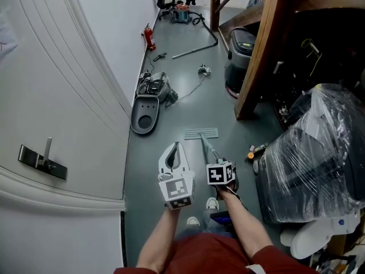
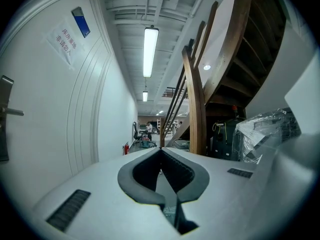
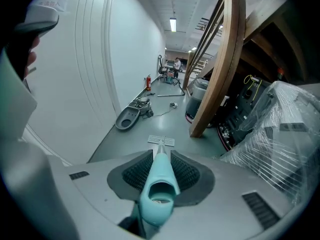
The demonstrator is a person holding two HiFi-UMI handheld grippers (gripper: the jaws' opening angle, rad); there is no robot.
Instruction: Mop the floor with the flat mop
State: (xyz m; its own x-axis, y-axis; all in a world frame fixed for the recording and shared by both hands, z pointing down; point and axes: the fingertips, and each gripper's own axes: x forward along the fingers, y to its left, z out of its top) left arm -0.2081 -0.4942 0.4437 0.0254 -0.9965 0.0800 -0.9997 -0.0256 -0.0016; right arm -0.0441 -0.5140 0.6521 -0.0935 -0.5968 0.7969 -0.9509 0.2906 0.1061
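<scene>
The flat mop's grey head (image 1: 201, 133) lies flat on the green-grey floor ahead of me. Its teal handle (image 1: 210, 149) slants back into my right gripper (image 1: 215, 162). In the right gripper view the jaws are shut on the teal handle (image 3: 159, 184), and the mop head (image 3: 161, 141) shows just beyond my right gripper (image 3: 161, 158). My left gripper (image 1: 175, 148) hangs beside the handle on its left, apart from it. In the left gripper view my left gripper (image 2: 161, 153) has its jaws meeting at the tip with nothing between them.
A white wall and a door with a metal handle (image 1: 43, 158) bound the left side. A grey shell-shaped part (image 1: 144, 114) and cabling lie by the wall. A wooden stair beam (image 1: 259, 56), a floor machine (image 1: 239, 47) and a plastic-wrapped load (image 1: 319, 153) crowd the right. A metal pipe (image 1: 194, 51) lies farther on.
</scene>
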